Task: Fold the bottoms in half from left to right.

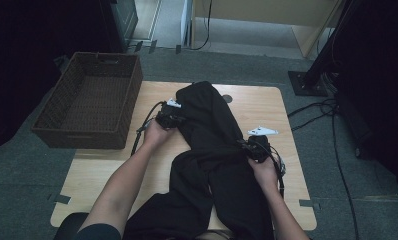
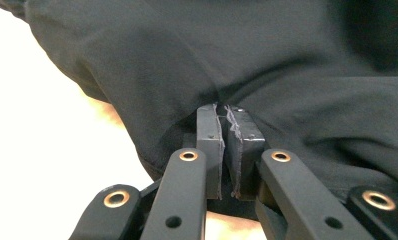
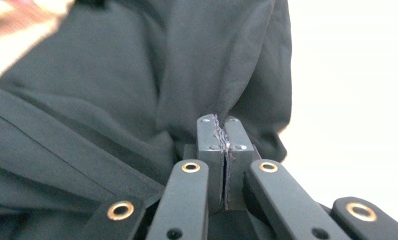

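Jaws clamped on black garment, long axis running near-to-far.

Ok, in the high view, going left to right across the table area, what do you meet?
wicker basket → left gripper → black garment → right gripper → black cables on the floor

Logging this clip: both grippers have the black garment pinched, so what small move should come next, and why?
Probably lift both grippers a little and draw the fold toward the person. The left gripper and right gripper are shut on opposite edges of the black garment, which lies bunched, its lower part hanging off the table.
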`<move>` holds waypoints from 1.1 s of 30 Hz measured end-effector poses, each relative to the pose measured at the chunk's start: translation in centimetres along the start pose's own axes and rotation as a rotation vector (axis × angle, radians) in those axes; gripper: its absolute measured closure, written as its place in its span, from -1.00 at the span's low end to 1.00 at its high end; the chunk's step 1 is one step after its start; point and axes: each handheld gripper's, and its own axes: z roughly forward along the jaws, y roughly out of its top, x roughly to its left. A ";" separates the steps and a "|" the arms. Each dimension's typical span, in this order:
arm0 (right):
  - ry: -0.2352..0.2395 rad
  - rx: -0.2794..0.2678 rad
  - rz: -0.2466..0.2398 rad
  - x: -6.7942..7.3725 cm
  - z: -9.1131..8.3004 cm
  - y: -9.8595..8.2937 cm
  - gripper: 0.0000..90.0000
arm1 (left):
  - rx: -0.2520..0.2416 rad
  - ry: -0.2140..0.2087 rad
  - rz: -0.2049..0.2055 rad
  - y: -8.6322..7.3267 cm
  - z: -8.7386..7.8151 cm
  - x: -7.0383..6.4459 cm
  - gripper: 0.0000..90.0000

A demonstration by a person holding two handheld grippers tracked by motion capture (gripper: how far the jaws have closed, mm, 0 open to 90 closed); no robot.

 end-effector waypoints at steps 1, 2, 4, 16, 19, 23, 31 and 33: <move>-0.023 0.011 -0.005 -0.2 0.1 -0.2 0.98 | 0.004 0.006 0.004 0.1 0.0 0.1 0.90; -0.100 0.032 -0.007 -1.0 0.5 -0.8 0.98 | -0.002 0.045 0.006 0.1 0.0 0.4 0.89; -0.113 0.043 0.040 -1.8 1.0 -1.2 0.93 | -0.009 0.046 -0.012 0.1 0.0 0.7 0.87; -0.038 -0.090 -0.019 0.8 -1.2 0.5 0.64 | 0.012 -0.019 0.009 0.8 -1.8 -1.9 0.73; 0.012 -0.088 -0.046 2.3 -1.1 0.2 0.55 | -0.002 -0.072 0.061 0.6 -2.6 -4.1 0.72; 0.062 -0.034 -0.078 3.3 0.0 -0.6 0.48 | 0.013 -0.118 0.114 0.0 -2.5 -6.8 0.70; 0.067 0.035 -0.102 3.7 1.1 -2.3 0.42 | 0.015 -0.174 0.103 -1.9 -1.4 -9.1 0.64; 0.071 0.044 -0.100 3.8 1.2 -2.5 0.42 | 0.024 -0.172 0.114 -2.2 -1.1 -9.2 0.64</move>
